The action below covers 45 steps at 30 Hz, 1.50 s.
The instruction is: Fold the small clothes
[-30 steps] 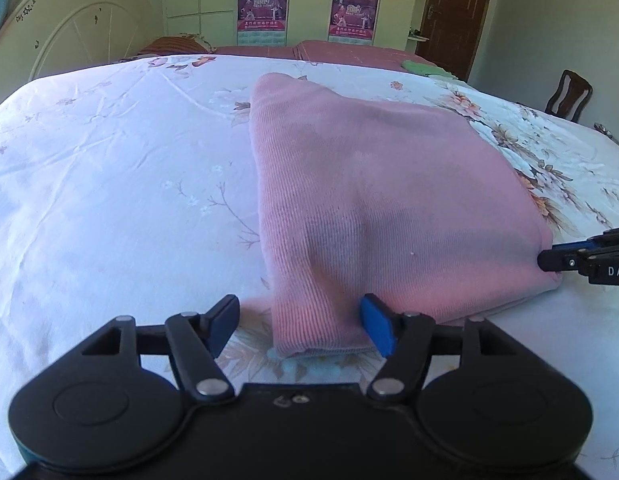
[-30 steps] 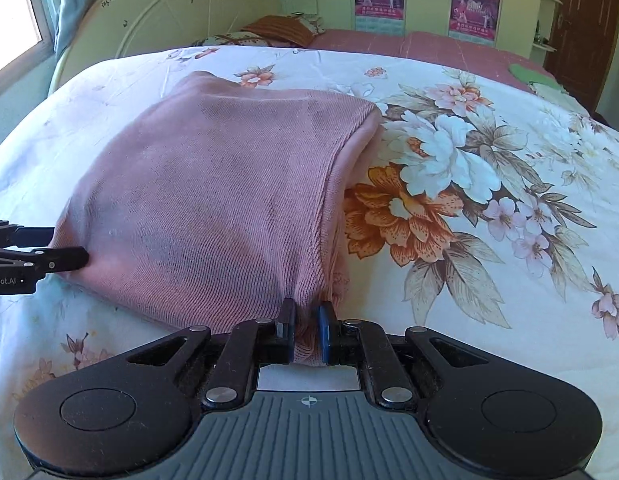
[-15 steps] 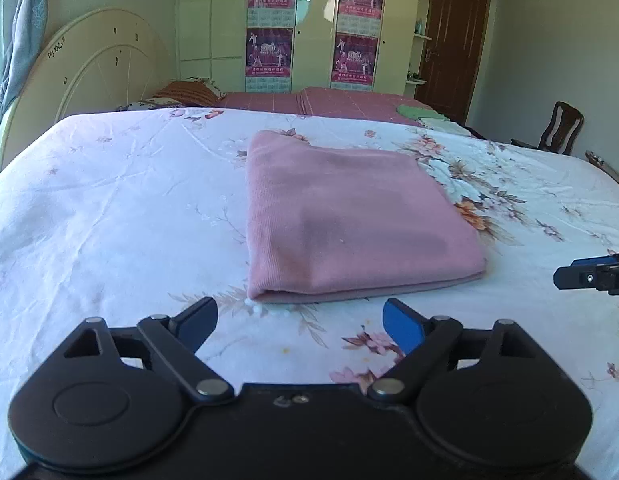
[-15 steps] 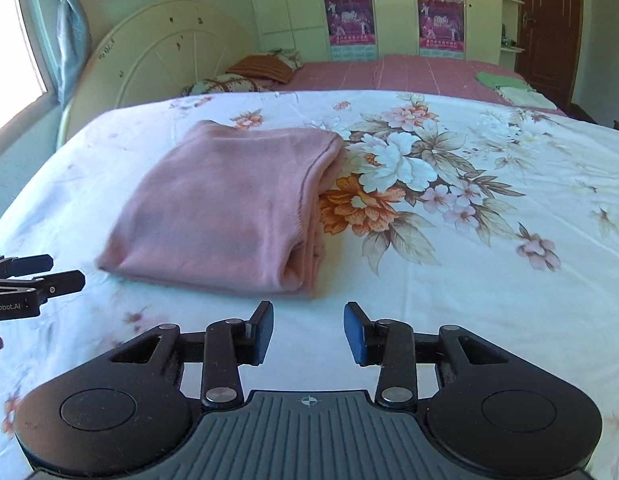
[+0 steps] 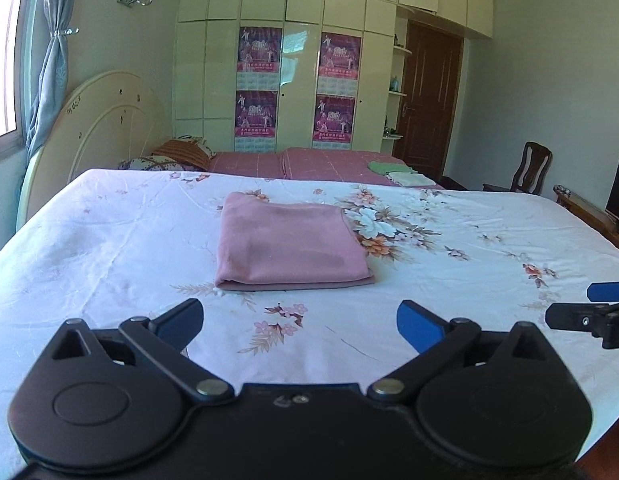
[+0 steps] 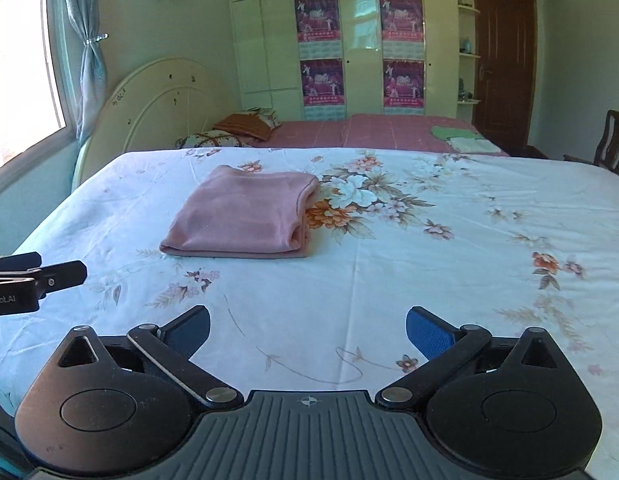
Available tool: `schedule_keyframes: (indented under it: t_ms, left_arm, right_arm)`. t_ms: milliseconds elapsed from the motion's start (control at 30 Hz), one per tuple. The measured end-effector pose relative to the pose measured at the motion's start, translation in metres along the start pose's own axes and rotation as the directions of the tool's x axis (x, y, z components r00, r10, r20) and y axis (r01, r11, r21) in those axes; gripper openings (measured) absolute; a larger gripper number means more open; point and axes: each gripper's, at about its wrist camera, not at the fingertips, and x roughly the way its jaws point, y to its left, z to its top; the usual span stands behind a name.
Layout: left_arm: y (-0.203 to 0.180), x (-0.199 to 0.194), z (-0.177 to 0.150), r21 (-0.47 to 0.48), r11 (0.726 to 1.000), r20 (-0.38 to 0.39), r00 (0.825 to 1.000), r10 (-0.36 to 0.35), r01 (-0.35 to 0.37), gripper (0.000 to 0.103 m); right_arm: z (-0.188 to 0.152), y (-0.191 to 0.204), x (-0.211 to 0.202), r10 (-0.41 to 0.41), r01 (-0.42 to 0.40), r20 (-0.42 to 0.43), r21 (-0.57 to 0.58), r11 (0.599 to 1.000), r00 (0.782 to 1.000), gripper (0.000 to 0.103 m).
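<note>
A pink knitted garment (image 5: 287, 242) lies folded into a flat rectangle on the floral bed sheet (image 5: 109, 248); it also shows in the right wrist view (image 6: 245, 216). My left gripper (image 5: 299, 322) is open and empty, well back from the garment's near edge. My right gripper (image 6: 307, 330) is open and empty, also well short of the garment. The right gripper's tips show at the right edge of the left wrist view (image 5: 585, 308), and the left gripper's tips show at the left edge of the right wrist view (image 6: 37, 272).
A round cream headboard (image 5: 105, 120) stands at the left. Pillows (image 6: 229, 130) and a maroon cover with folded green and white cloths (image 5: 397, 172) lie at the far end. A wardrobe, a brown door (image 5: 429, 100) and a chair (image 5: 529, 168) stand behind.
Both grippers let go of the pink garment, opened wide and pulled back and up from it. The garment now lies flat and folded, farther away in both views.
</note>
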Motion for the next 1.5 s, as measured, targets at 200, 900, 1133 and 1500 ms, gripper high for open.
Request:
schedule_keyframes:
  t_ms: [200, 900, 1133, 1500]
  left_arm:
    - [-0.016, -0.052, -0.002, 0.025, 1.0, 0.042, 0.999, -0.007, 0.006, 0.103]
    - [-0.025, -0.113, -0.008, 0.027, 1.0, 0.13, 0.992, -0.004, 0.001, 0.103]
    - [-0.024, -0.112, -0.012, 0.016, 1.0, 0.12, 0.993, -0.005, 0.003, 0.103]
    - [-0.023, -0.11, -0.012, 0.011, 1.0, 0.122, 0.993, -0.005, 0.004, 0.103]
  right_arm:
    - [-0.017, 0.012, -0.056, -0.035, 0.035, 0.052, 0.002, 0.999, 0.998, 0.103]
    - [-0.026, 0.027, -0.123, 0.001, -0.003, 0.144, 0.016, 1.0, 0.99, 0.103]
    - [-0.029, 0.024, -0.124, 0.0, -0.002, 0.147, 0.013, 1.0, 0.989, 0.103]
    - [-0.022, 0.024, -0.128, 0.027, -0.031, 0.154, 0.022, 0.999, 0.988, 0.103]
